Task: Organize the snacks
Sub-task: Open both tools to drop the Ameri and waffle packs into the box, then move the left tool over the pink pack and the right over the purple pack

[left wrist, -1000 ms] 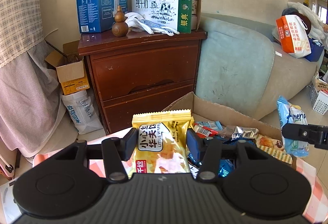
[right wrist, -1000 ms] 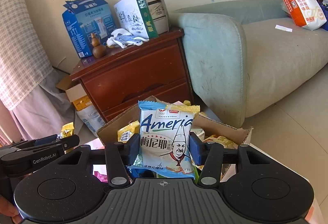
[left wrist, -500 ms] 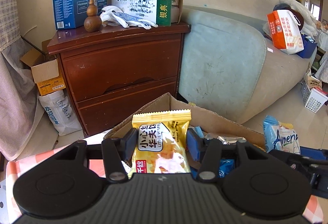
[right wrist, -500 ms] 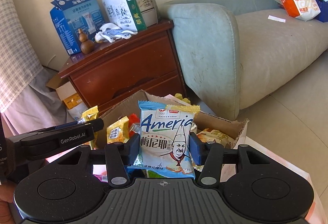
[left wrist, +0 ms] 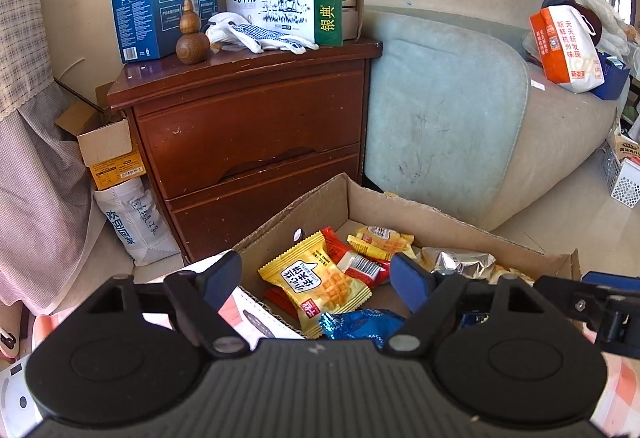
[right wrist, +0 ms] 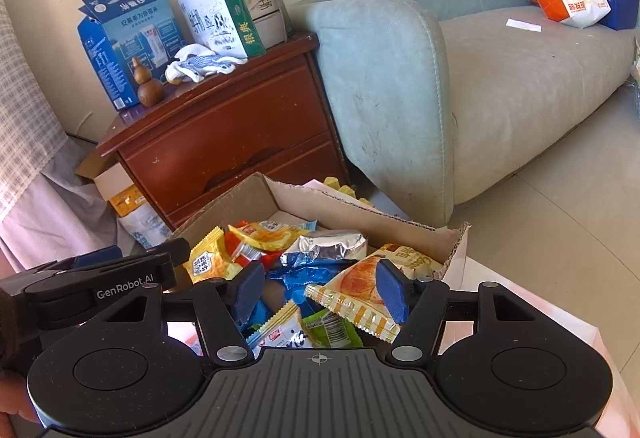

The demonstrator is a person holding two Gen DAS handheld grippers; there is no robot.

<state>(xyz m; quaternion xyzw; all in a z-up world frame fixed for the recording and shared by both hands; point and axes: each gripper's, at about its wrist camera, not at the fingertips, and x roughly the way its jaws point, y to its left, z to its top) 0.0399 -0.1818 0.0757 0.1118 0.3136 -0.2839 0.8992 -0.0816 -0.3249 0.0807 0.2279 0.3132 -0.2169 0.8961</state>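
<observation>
The jaws of the left gripper point(left wrist: 316, 280) are opening, with nothing pressed between the pads; the yellow waffle packet point(left wrist: 316, 284) is seen lying below them in the cardboard box point(left wrist: 460, 215). The jaws of the right gripper point(right wrist: 318, 292) are likewise opening and are empty. Roughly ten packets are counted in one box, so progress is judged advanced. No loose snacks are shown outside it.
</observation>
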